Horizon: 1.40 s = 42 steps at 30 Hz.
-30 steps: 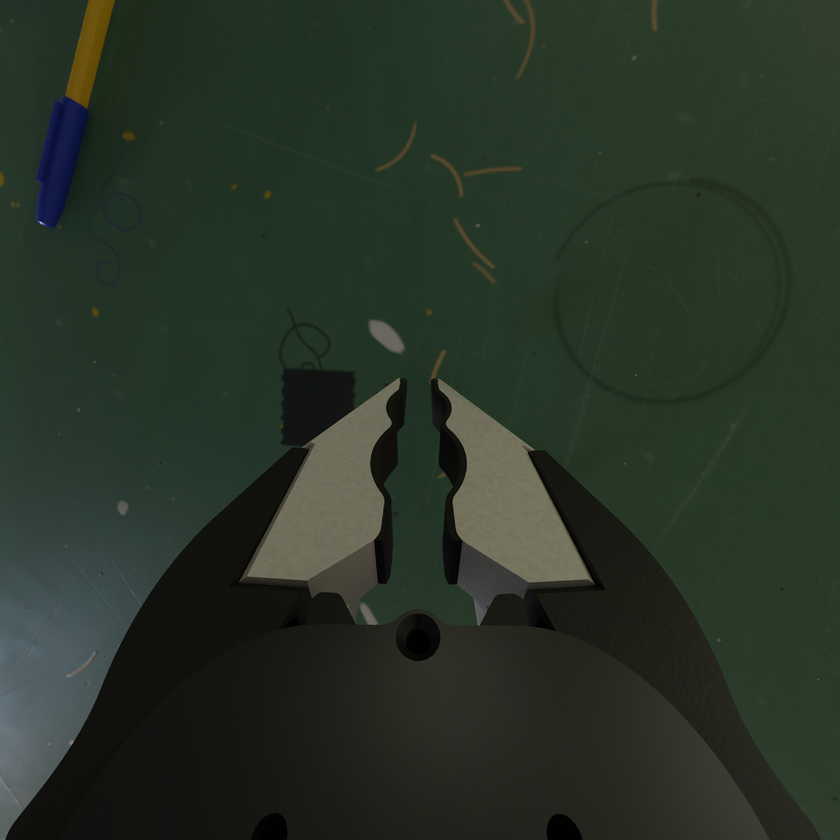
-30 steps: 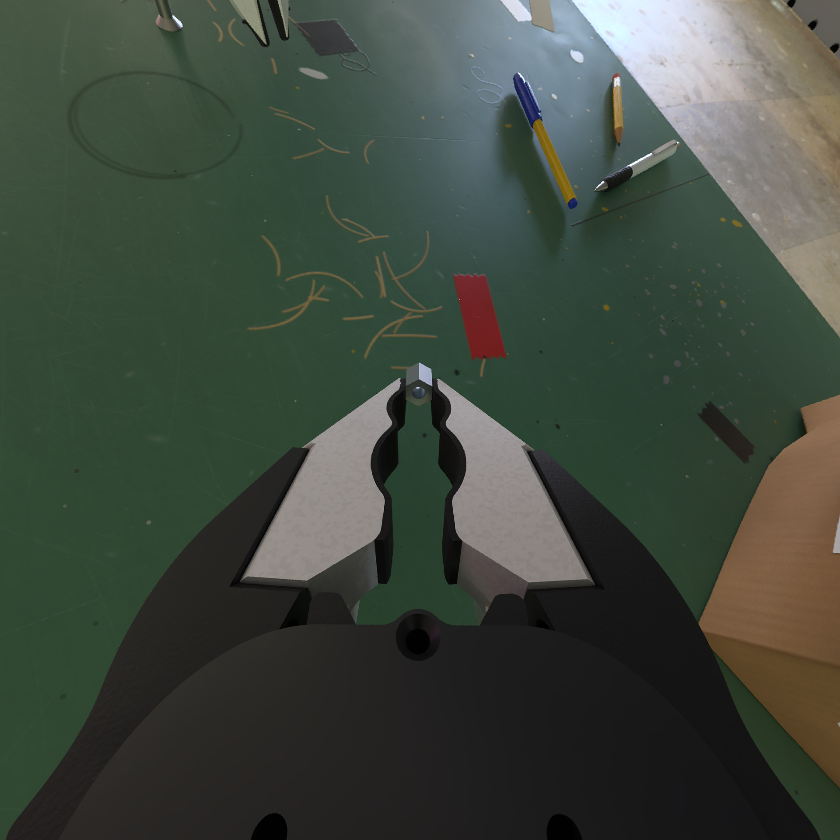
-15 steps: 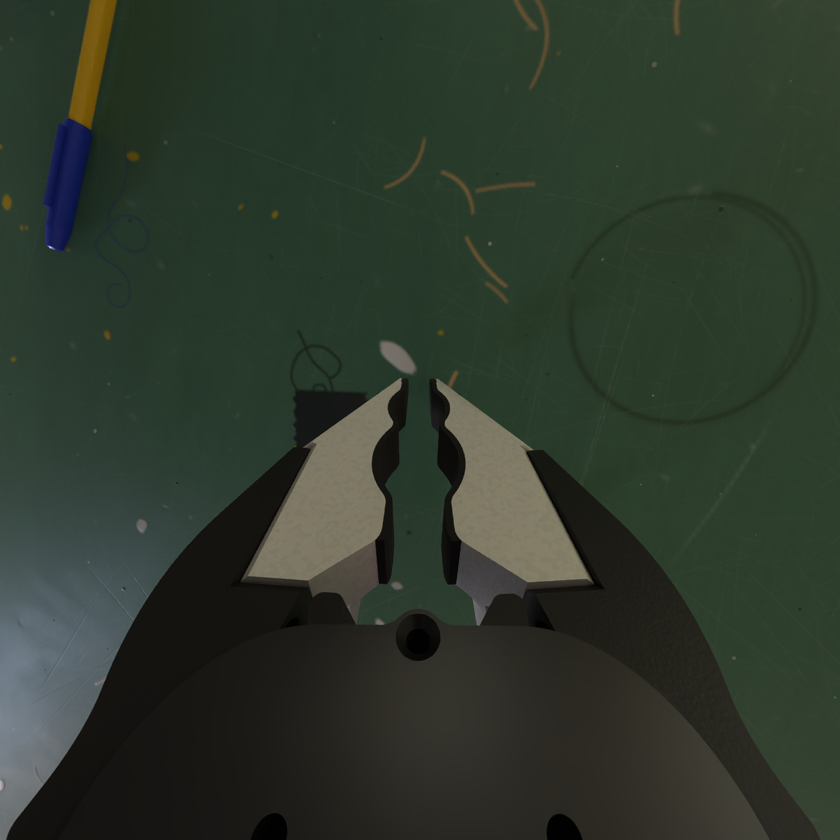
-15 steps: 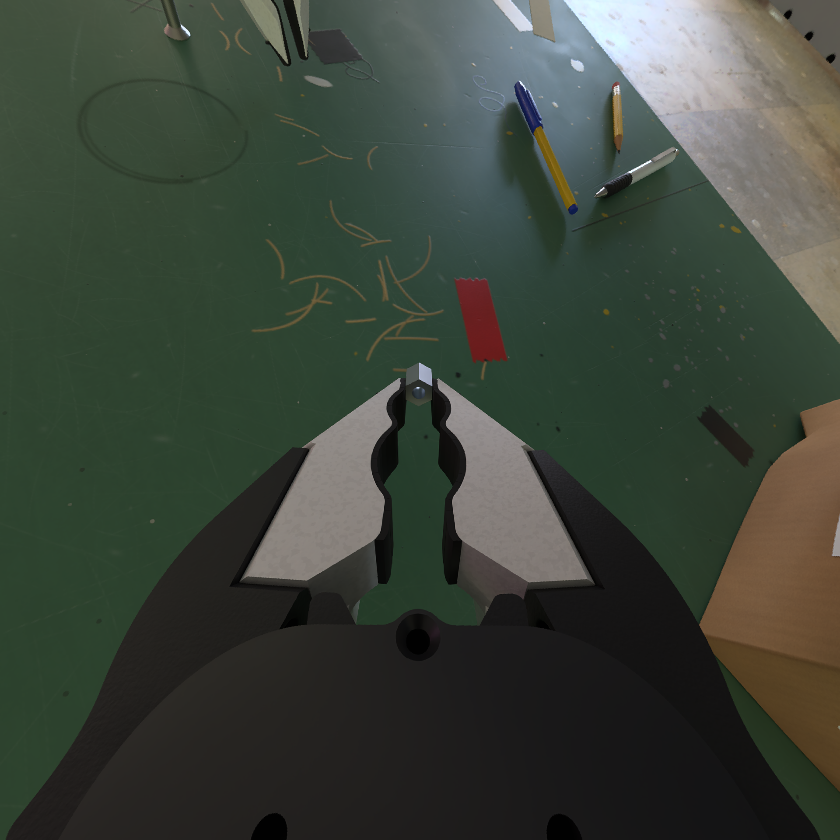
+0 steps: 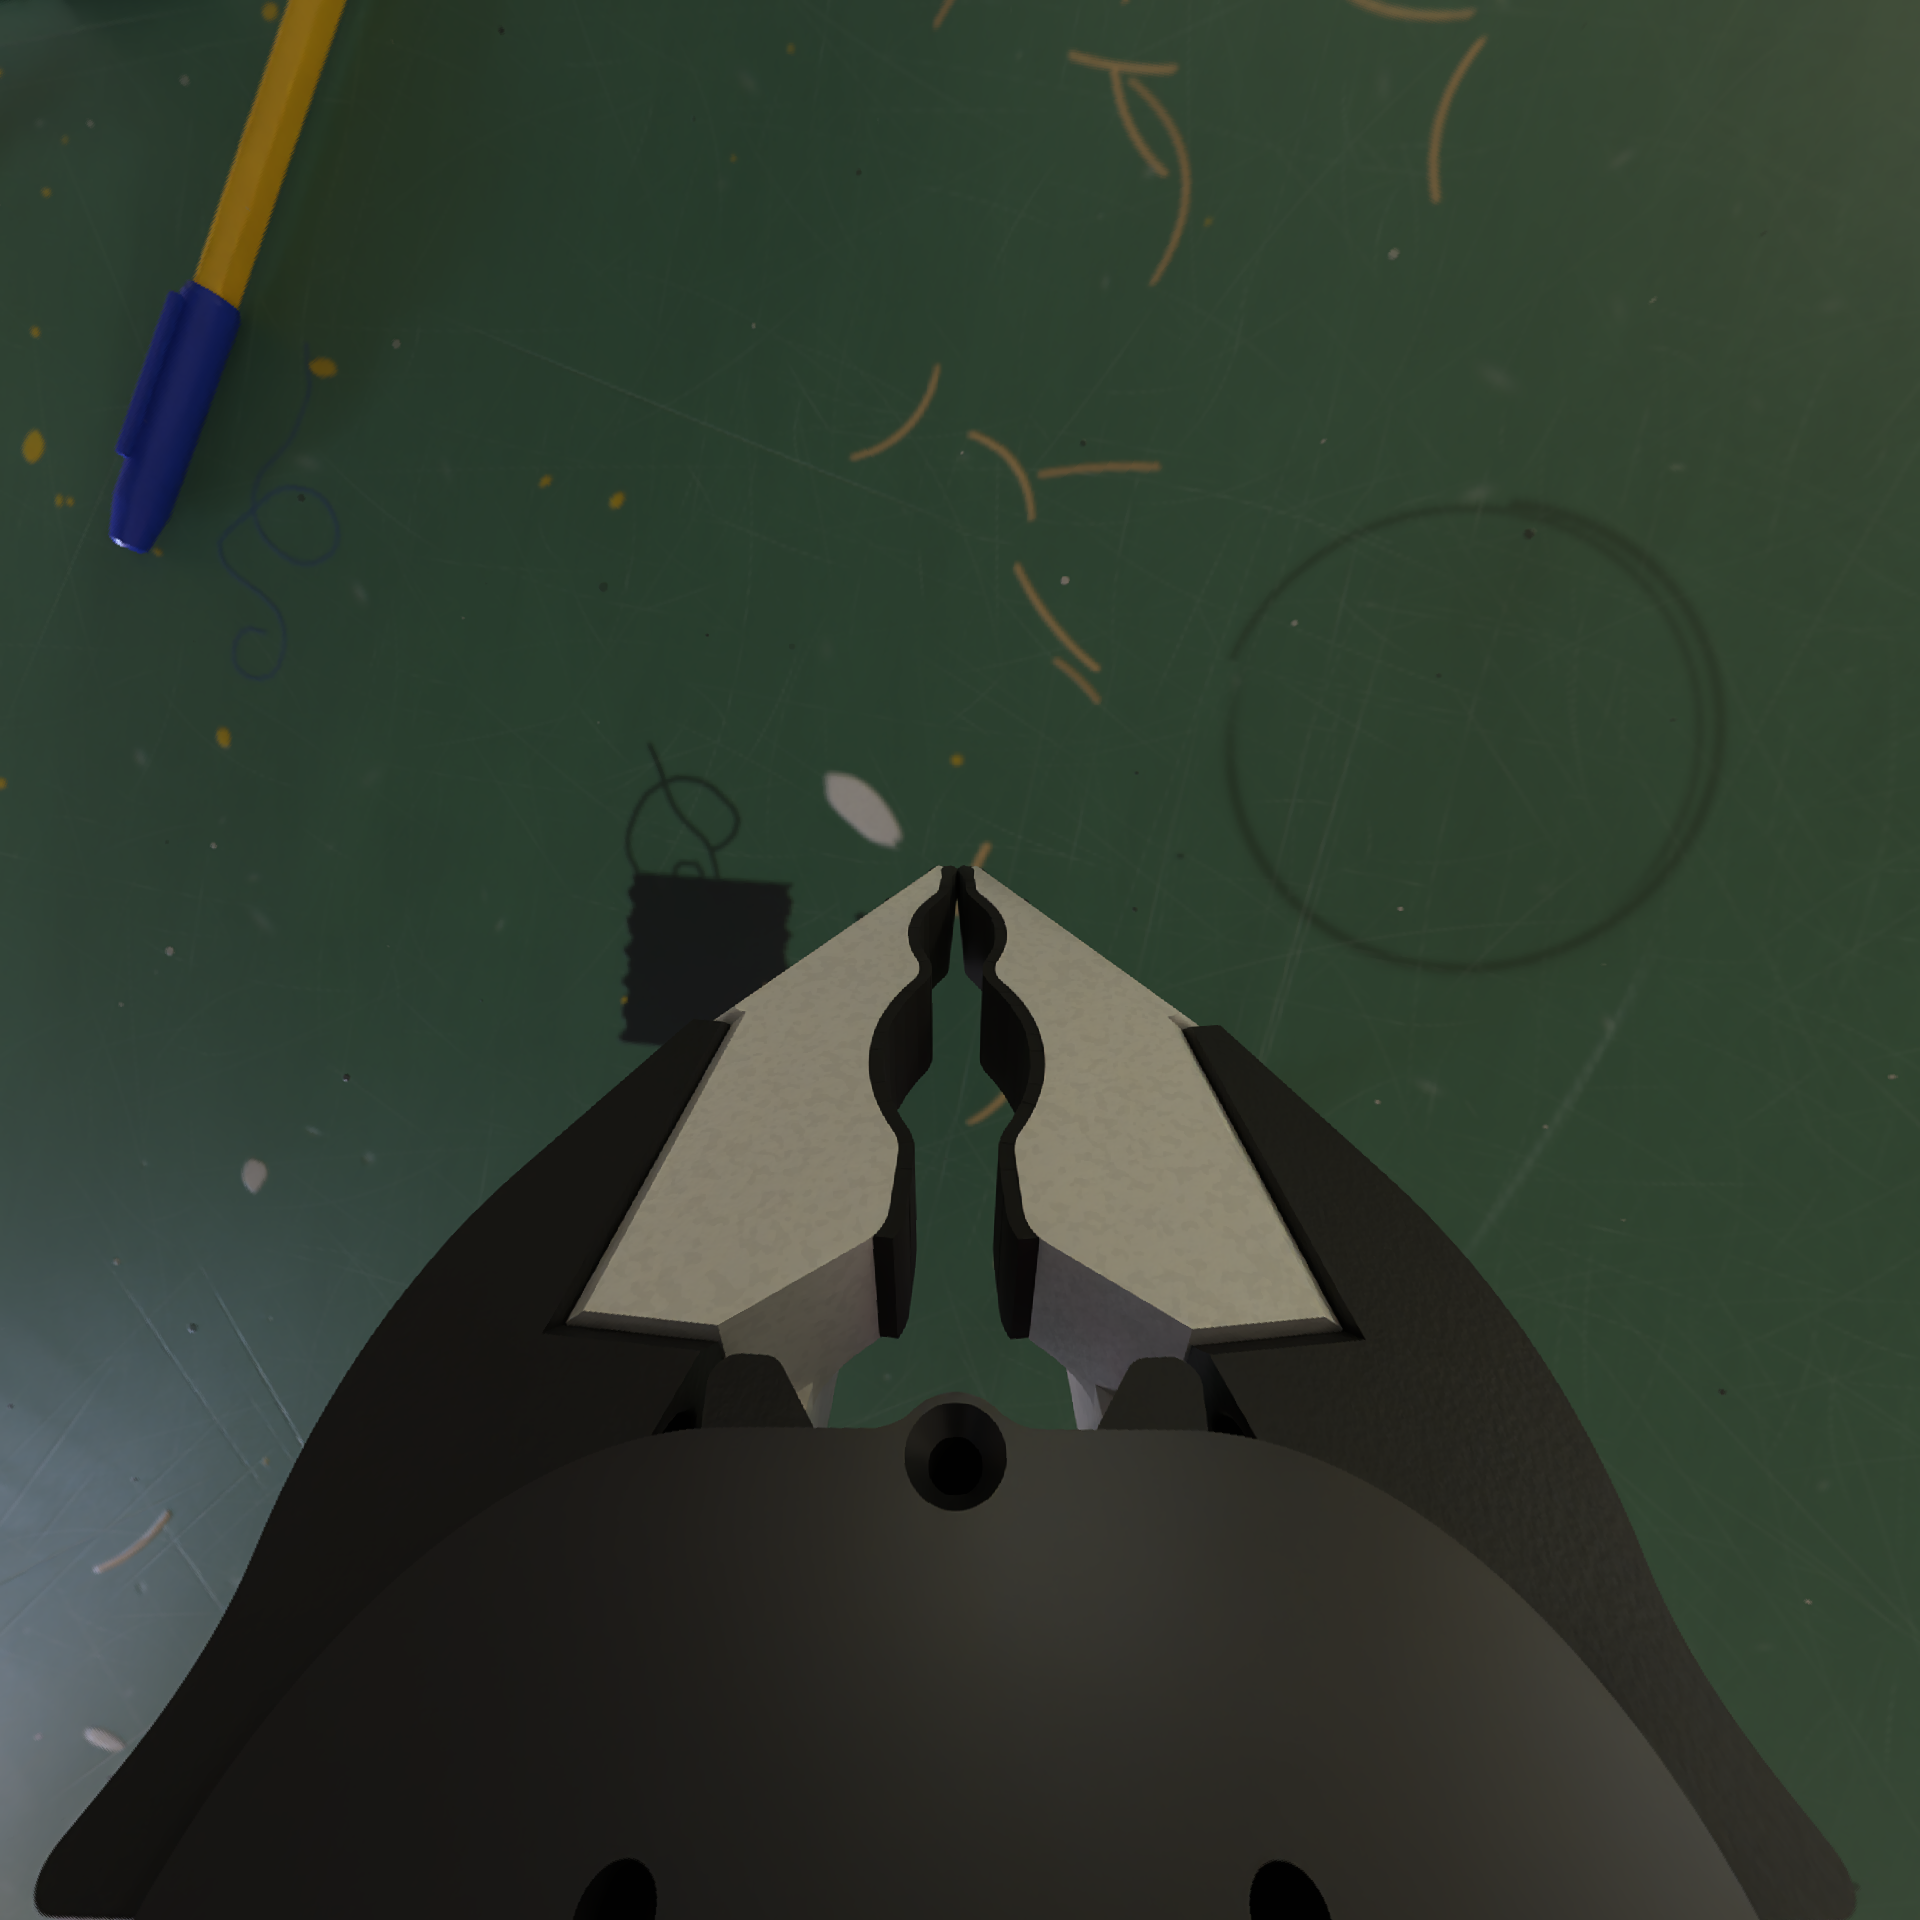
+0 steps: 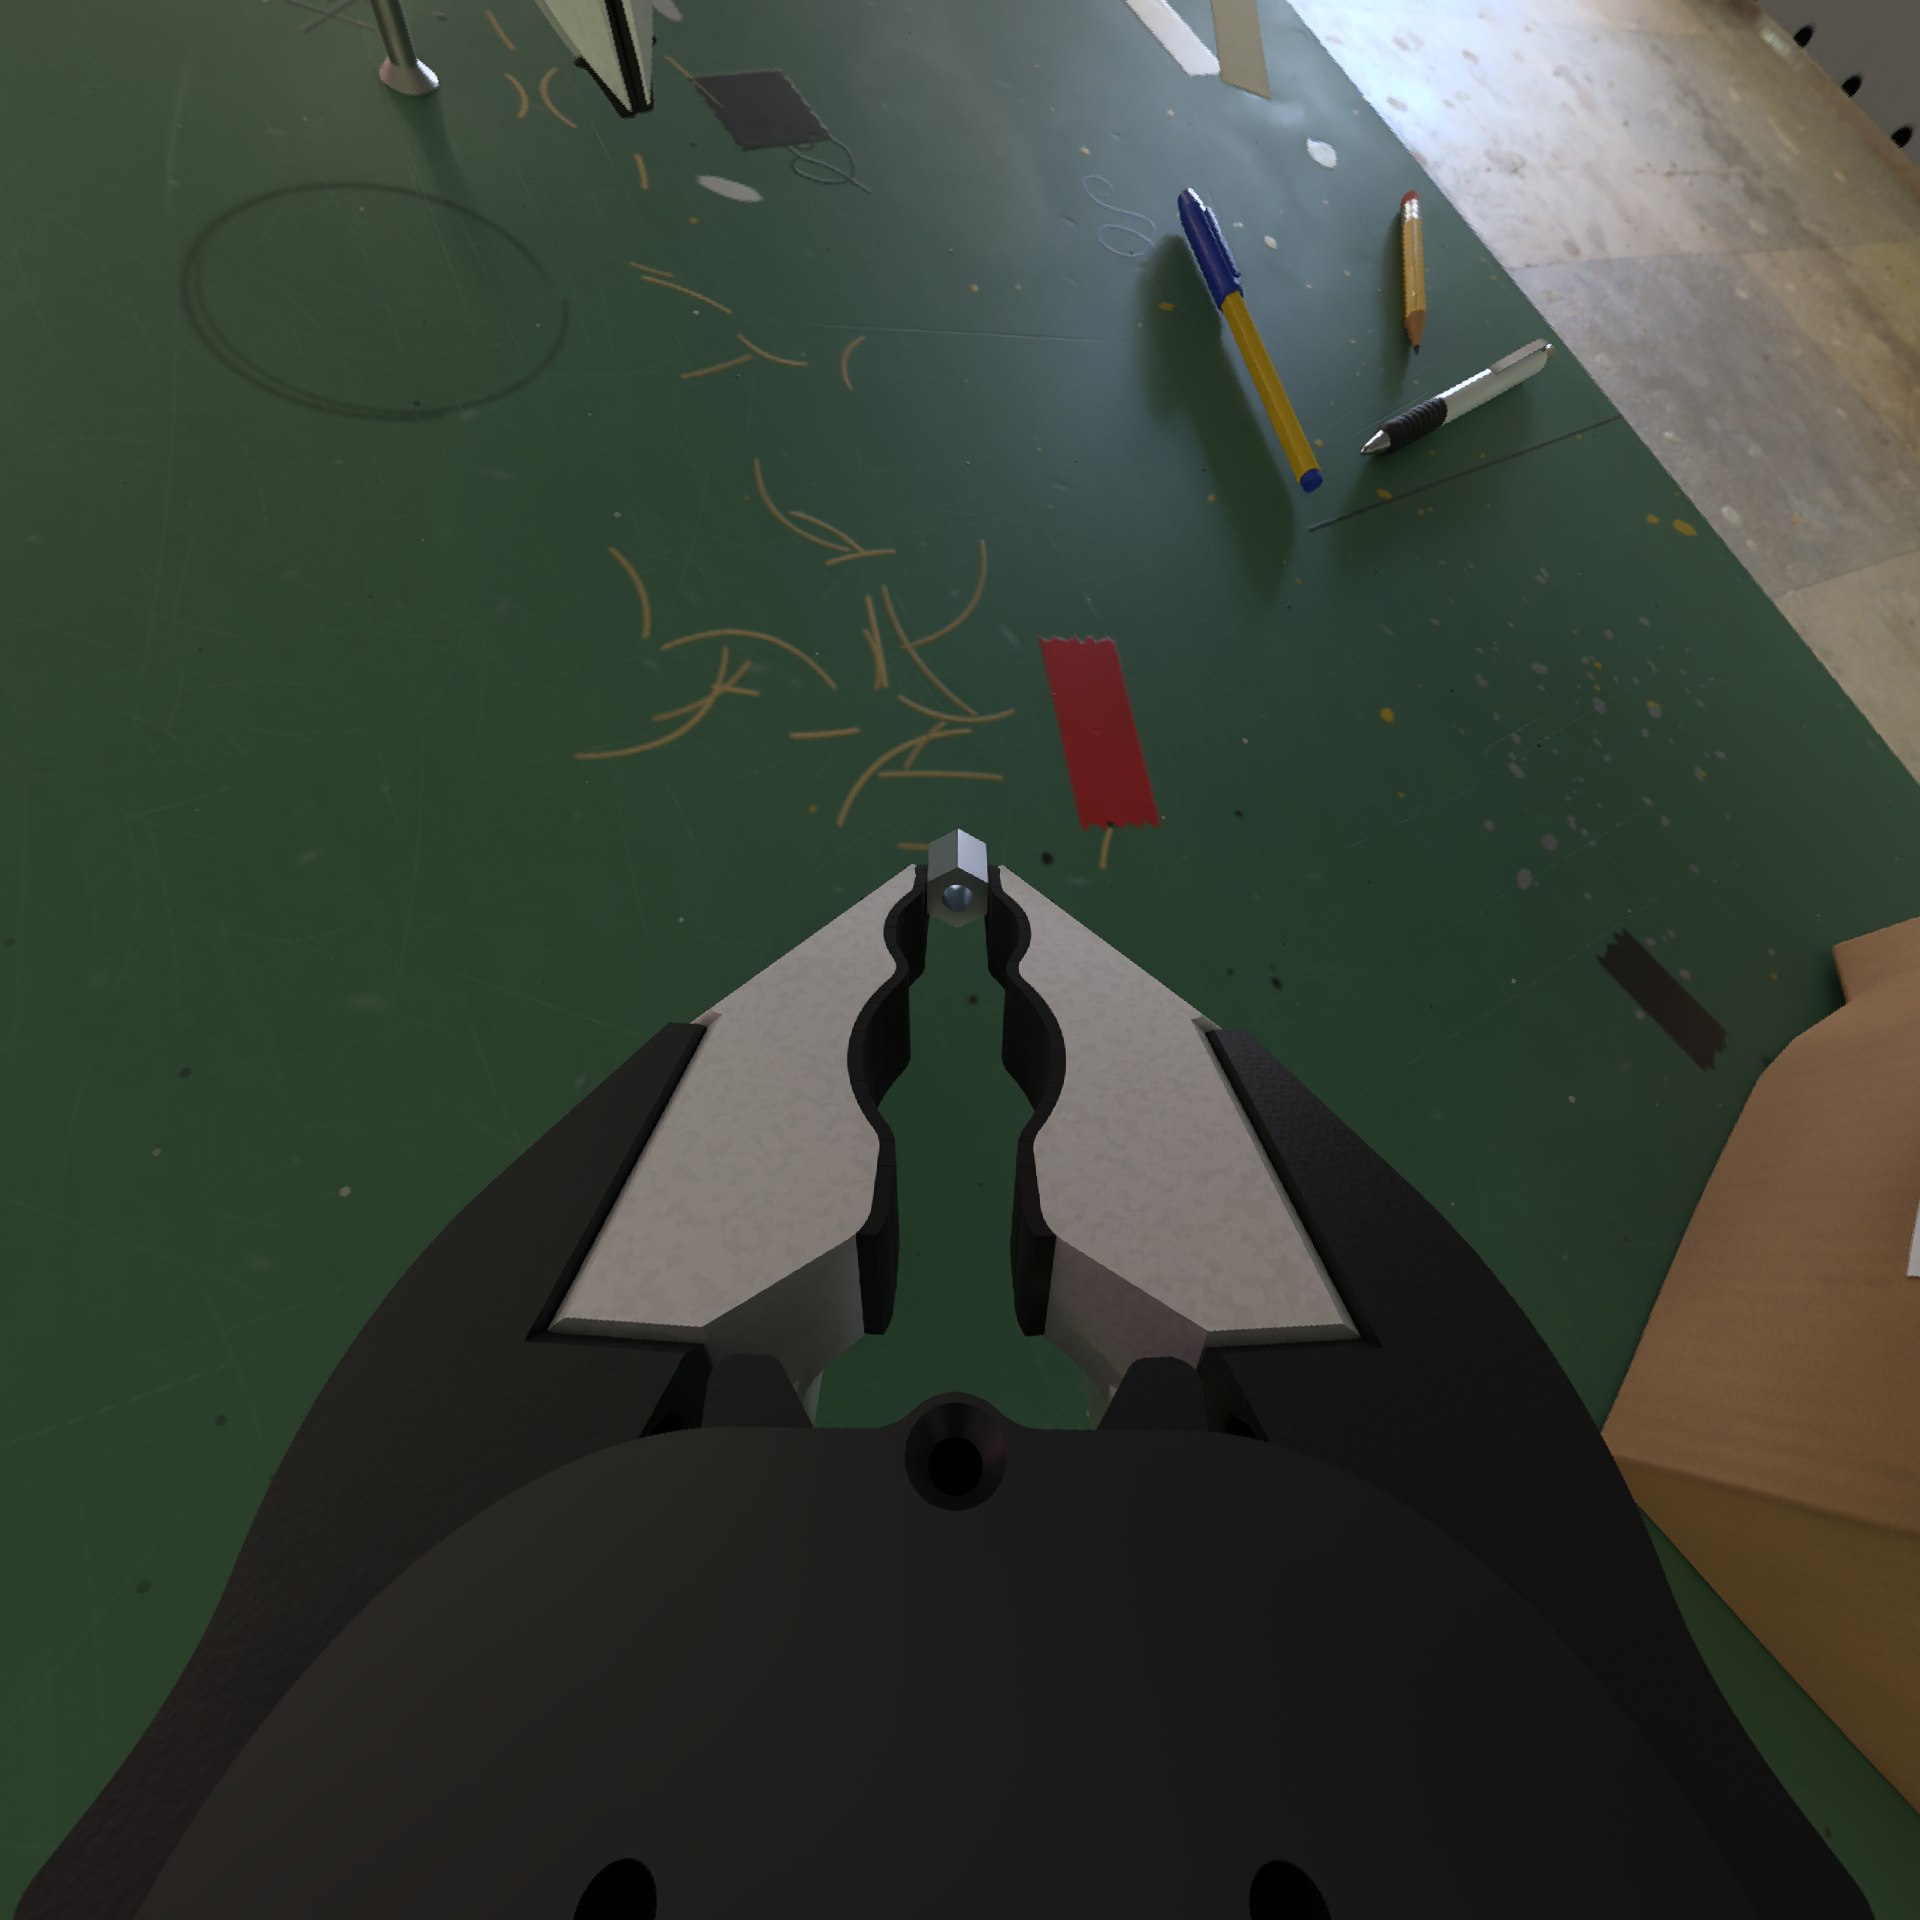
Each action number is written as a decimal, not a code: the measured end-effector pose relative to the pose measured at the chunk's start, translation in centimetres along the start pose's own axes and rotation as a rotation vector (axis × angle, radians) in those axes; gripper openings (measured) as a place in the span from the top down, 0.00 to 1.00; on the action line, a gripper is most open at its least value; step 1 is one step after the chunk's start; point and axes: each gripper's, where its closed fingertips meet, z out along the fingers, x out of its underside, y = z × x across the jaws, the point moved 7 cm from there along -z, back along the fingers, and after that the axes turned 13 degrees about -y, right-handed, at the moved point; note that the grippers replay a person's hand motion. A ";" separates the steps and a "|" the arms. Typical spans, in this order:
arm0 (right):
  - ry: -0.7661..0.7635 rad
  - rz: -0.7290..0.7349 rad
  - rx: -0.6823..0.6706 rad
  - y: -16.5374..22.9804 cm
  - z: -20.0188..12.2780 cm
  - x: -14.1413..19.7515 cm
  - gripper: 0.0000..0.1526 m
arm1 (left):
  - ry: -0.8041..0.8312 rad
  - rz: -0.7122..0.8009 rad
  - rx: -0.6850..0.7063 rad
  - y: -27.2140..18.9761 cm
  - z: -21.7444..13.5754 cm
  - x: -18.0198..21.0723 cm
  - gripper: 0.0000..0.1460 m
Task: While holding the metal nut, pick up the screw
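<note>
Item: metal nut [image 6: 957, 883], pinched in your right gripper [image 6: 957, 896].
Screw [image 6: 400, 47] stands upright toward the counter's far left corner, beside your left gripper [image 6: 613, 52], pressed together empty.

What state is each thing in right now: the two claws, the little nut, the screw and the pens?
left gripper: shut, nothing between its fingertips.
right gripper: shut on the metal nut.
metal nut: held off the mat.
screw: standing head-down, untouched.
blue-capped pen: lying, capped.
pencil: lying flat.
white pen: lying, tip exposed.
</note>
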 end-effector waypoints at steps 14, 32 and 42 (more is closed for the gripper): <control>-0.019 -0.004 0.012 -0.1 -0.1 -0.1 0.94 | -0.067 -0.048 -0.017 -1.5 -2.1 0.4 1.00; -0.038 -0.004 0.009 -0.1 -0.3 -0.3 0.94 | -0.003 -0.178 -0.024 -5.4 -6.9 4.7 1.00; -0.033 -0.001 0.013 -0.1 -0.2 -0.2 0.94 | -0.034 -0.180 -0.010 -6.2 -6.5 4.6 0.92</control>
